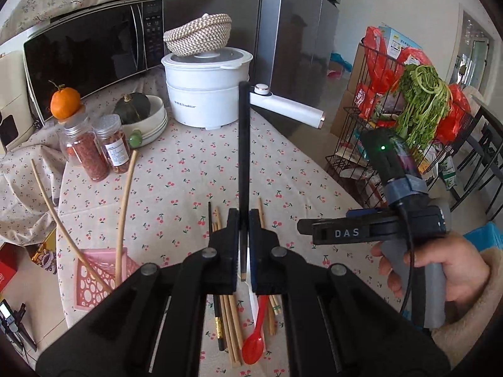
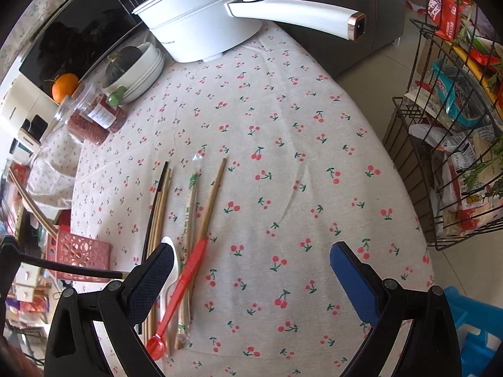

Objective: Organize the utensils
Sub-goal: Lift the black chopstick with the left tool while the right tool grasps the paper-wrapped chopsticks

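My left gripper (image 1: 243, 229) is shut on a black chopstick (image 1: 243, 144), which points up and away above the table. That chopstick (image 2: 72, 270) also shows at the left edge of the right wrist view. Below lie several wooden chopsticks (image 2: 213, 198), a black chopstick (image 2: 154, 207), a wrapped pair (image 2: 188, 220), a red spoon (image 2: 185, 286) and a white spoon (image 2: 171, 267). The pink basket (image 1: 91, 279) at the table's left edge holds two long wooden chopsticks (image 1: 124, 201). My right gripper (image 2: 251, 270) stands open just right of the pile, nothing between its fingers.
A white electric pot (image 1: 207, 94) with a long handle (image 2: 295, 15) stands at the back, beside a microwave (image 1: 88, 53). Two spice jars (image 1: 94, 147), an orange (image 1: 65, 102) and stacked bowls with a squash (image 1: 141, 116) sit at back left. A wire rack (image 2: 446, 157) of groceries stands to the right.
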Demonstrator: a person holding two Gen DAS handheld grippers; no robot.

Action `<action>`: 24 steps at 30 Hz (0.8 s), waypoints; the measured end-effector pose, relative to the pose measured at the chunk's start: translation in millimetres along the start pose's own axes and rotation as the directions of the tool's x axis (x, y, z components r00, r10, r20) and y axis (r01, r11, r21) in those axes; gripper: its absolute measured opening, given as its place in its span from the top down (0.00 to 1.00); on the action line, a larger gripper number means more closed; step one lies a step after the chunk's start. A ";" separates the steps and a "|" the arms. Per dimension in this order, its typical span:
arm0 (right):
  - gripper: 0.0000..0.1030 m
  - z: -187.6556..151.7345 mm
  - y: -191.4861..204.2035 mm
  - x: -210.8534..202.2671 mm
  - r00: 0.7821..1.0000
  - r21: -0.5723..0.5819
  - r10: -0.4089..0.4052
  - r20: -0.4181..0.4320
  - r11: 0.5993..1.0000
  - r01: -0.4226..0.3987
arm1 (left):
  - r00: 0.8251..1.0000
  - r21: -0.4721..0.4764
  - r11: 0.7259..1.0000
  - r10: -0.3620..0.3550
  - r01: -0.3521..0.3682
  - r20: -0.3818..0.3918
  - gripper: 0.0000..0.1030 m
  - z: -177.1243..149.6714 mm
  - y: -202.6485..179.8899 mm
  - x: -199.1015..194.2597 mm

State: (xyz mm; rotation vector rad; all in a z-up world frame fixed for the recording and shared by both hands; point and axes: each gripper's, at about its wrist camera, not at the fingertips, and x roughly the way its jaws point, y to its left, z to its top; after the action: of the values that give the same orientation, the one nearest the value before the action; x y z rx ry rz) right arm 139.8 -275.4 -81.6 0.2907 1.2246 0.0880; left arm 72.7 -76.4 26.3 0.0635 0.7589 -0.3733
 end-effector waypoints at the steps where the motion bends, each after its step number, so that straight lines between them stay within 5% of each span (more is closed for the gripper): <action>1: 0.02 -0.7 4.9 2.4 1.000 -0.008 0.006 -0.002 1.000 -0.006 | 1.000 -0.008 1.000 -0.006 0.006 0.013 0.94 -2.8 3.7 -6.4; 5: 0.03 -0.4 26.4 13.1 1.000 -0.063 0.017 0.005 0.998 -0.017 | 0.998 -0.041 0.999 -0.018 0.020 0.055 0.94 -13.2 20.4 -22.5; 9: 0.43 5.1 50.0 33.0 0.998 -0.121 0.046 -0.036 0.991 -0.050 | 0.998 -0.070 0.996 -0.052 0.054 0.030 0.94 -21.5 31.2 -22.4; 14: 0.73 14.4 70.9 55.3 0.999 -0.144 0.019 -0.047 0.989 -0.026 | 0.996 -0.102 0.991 -0.086 0.085 -0.001 0.94 -30.3 40.2 -23.2; 24: 0.88 24.6 81.4 90.5 0.995 -0.122 -0.068 -0.068 0.991 0.060 | 0.994 -0.126 0.987 -0.106 0.104 -0.012 0.94 -33.6 52.4 -28.3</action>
State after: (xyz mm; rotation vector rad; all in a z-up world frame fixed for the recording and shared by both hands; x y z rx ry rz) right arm 201.0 -181.4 -134.9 0.1446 1.2937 0.1167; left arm 50.2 -12.5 17.2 -0.0915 0.8045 -0.4248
